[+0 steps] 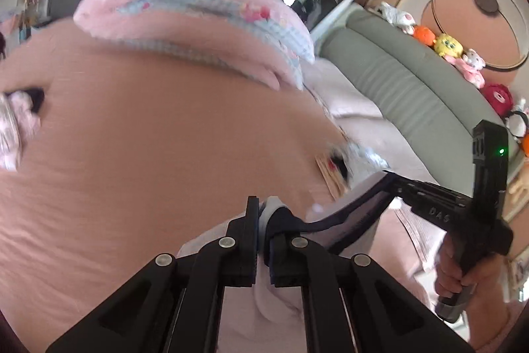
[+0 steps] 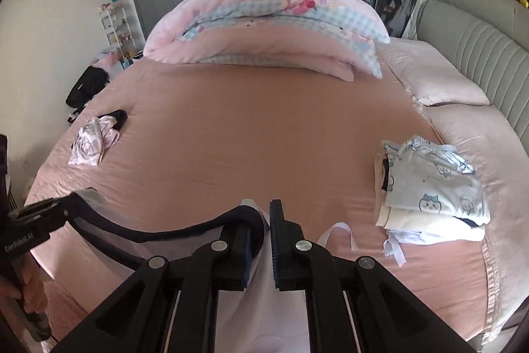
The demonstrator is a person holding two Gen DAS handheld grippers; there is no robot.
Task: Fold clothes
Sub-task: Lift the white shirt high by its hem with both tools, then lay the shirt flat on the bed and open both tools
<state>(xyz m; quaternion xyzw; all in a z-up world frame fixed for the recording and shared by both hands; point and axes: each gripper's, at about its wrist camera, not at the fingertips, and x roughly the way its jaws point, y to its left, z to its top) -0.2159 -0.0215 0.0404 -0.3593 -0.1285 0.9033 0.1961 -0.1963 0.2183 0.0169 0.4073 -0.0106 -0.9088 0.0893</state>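
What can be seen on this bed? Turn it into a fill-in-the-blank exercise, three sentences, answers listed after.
1. The left gripper and the right gripper are clamped on the ____ garment, which has a dark band.
2. In the right wrist view, the pile of folded clothes lies on the ____ side of the bed.
3. The rolled quilt at the far end is mostly ____ in colour.

Missing words: same; right; pink
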